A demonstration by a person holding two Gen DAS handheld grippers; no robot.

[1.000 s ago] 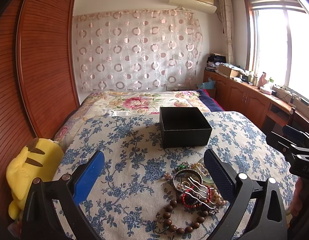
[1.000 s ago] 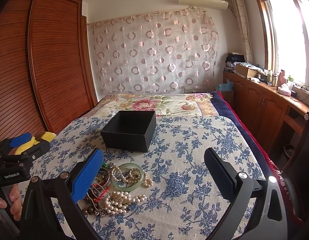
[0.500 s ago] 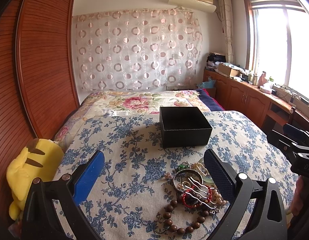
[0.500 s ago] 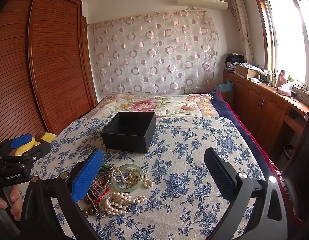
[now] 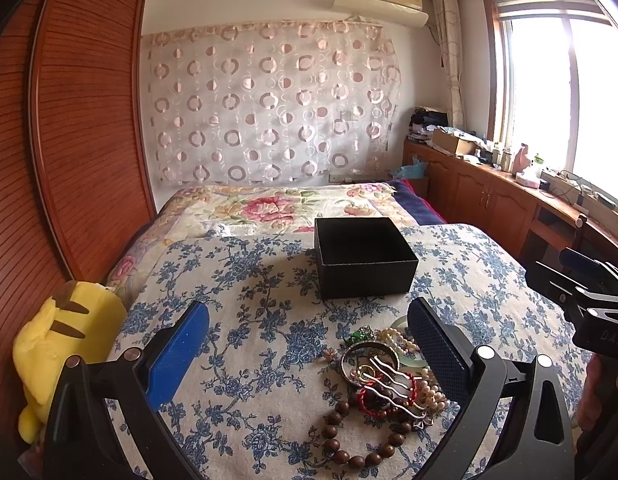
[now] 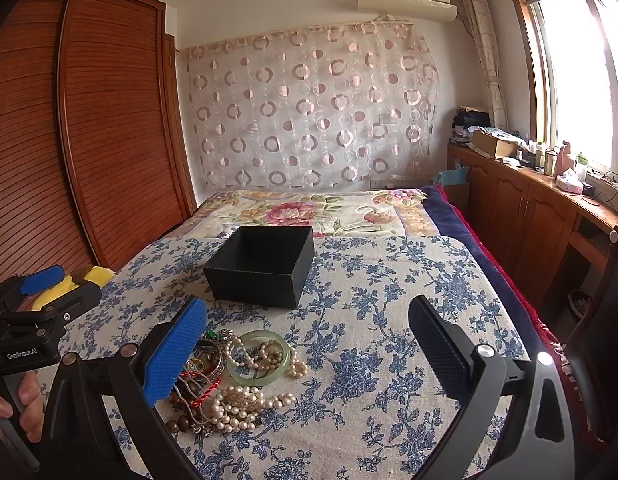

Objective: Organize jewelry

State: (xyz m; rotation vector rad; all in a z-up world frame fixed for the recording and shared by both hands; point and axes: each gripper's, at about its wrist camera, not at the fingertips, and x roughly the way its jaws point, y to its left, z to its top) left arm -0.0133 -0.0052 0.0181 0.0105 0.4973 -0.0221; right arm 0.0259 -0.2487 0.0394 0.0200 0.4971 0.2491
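Observation:
A heap of jewelry (image 5: 389, 384) lies on the blue-flowered bedspread: a brown bead bracelet (image 5: 349, 440), a red cord bracelet, a metal bangle and wavy silver hairpins. It also shows in the right wrist view, with a green jade bangle (image 6: 258, 357) and pearl strands (image 6: 245, 404). An open black box (image 5: 365, 262) stands behind the heap and looks empty; it also shows in the right wrist view (image 6: 261, 270). My left gripper (image 5: 309, 340) is open and empty, above the heap's left. My right gripper (image 6: 309, 340) is open and empty, to the heap's right.
A yellow plush toy (image 5: 61, 344) lies at the bed's left edge by the wooden wardrobe (image 5: 81, 140). A floral quilt (image 5: 277, 208) covers the bed's far end. A wooden cabinet with clutter (image 6: 541, 208) runs along the right wall under the window.
Almost nothing has changed. Both grippers stay open and nearly still; the jewelry and box have not moved.

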